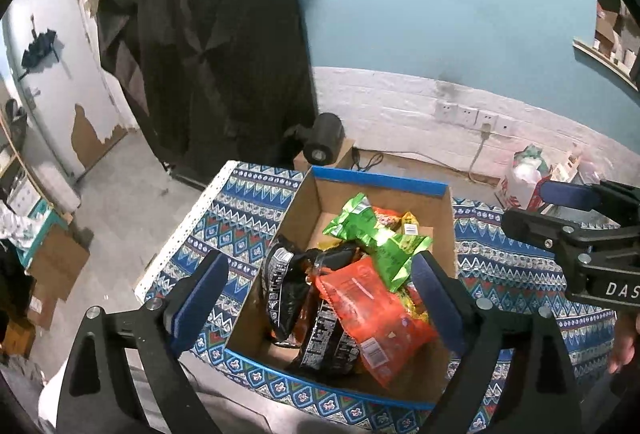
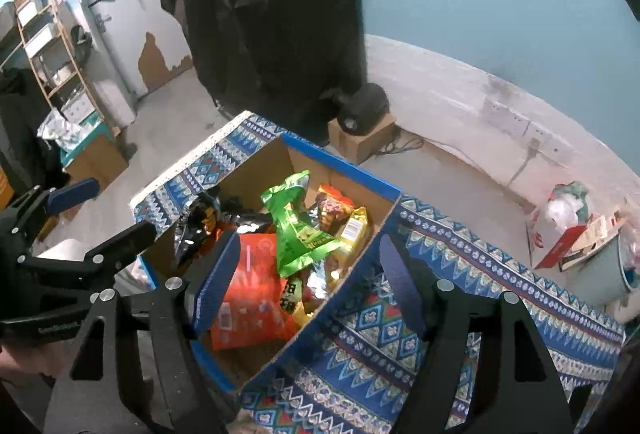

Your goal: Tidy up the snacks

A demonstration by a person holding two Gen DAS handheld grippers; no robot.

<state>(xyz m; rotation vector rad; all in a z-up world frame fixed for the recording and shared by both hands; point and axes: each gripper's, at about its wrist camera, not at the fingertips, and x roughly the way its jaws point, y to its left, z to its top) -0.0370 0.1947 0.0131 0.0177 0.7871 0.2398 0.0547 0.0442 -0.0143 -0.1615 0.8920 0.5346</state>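
Observation:
A cardboard box with a blue rim [image 1: 380, 181] [image 2: 344, 170] stands on a table with a blue patterned cloth [image 1: 248, 210] [image 2: 460, 266]. Inside lie several snack bags: a green one [image 1: 376, 234] [image 2: 298, 230] on top, an orange one [image 1: 372, 310] [image 2: 252, 294], black ones [image 1: 284, 282] [image 2: 200, 226] and a yellow one [image 2: 354, 230]. My left gripper [image 1: 320, 294] hovers open and empty above the box. My right gripper [image 2: 308, 282] hovers open and empty over the box's right wall. Each gripper also shows in the other's view, the right [image 1: 568, 202] and the left [image 2: 100, 210].
A dark coat [image 1: 208, 34] hangs behind the table. A black cylinder on a small carton [image 1: 324, 138] sits on the floor by the wall with sockets [image 1: 468, 114]. Bags and a bucket [image 2: 592, 254] stand at the right. Shelves [image 2: 52, 46] and boxes are at the left.

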